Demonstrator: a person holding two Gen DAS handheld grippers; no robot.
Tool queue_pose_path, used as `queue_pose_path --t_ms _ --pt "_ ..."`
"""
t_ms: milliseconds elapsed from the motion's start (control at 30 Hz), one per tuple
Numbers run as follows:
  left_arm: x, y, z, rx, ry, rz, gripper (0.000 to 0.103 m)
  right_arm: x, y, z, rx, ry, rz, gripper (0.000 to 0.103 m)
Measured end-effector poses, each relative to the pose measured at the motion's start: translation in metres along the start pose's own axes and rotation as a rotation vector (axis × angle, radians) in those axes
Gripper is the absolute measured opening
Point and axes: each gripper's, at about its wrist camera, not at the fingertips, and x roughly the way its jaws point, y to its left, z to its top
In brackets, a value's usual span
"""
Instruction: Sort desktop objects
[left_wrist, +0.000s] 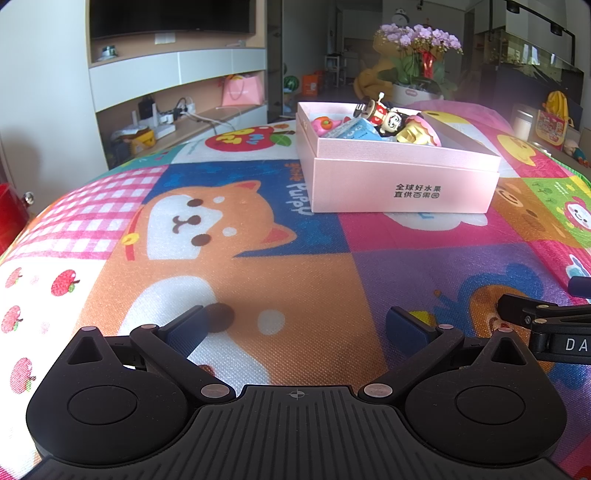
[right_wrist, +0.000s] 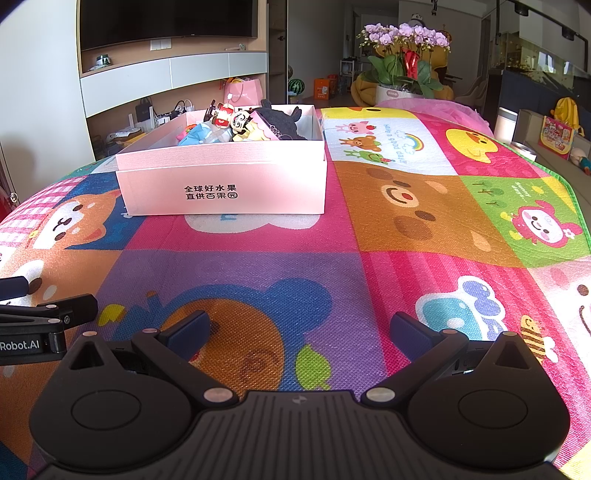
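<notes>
A pink box (left_wrist: 402, 181) with black Chinese print stands on the cartoon mat (left_wrist: 236, 236); in the right wrist view the pink box (right_wrist: 221, 184) is far left of centre. It holds several toys: a figurine (left_wrist: 382, 116), a blue packet (left_wrist: 354, 131), a pink toy (left_wrist: 323, 123) and, in the right wrist view, a dark plush (right_wrist: 280, 120). My left gripper (left_wrist: 301, 328) is open and empty, low over the mat, well short of the box. My right gripper (right_wrist: 301, 328) is open and empty too. Each gripper shows at the edge of the other's view.
A pot of purple orchids (right_wrist: 404, 59) stands beyond the far edge of the mat. A TV cabinet with shelves (left_wrist: 177, 74) is behind on the left. A pink cloth (right_wrist: 424, 105) lies at the far right corner of the table.
</notes>
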Motion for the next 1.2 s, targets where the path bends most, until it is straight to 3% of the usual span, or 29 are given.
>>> queue_pose_path --t_ms 300,600,1200 --pt "0.0 0.0 0.001 0.016 0.004 -0.008 0.103 0.0 0.0 0.0 0.0 0.0 0.0 0.103" --pt "-0.001 0.003 0.01 0.027 0.107 -0.045 0.103 0.0 0.0 0.0 0.0 0.0 0.0 0.103" --pt "-0.003 0.006 0.007 0.012 0.077 -0.034 0.103 0.0 0.0 0.0 0.0 0.0 0.0 0.103"
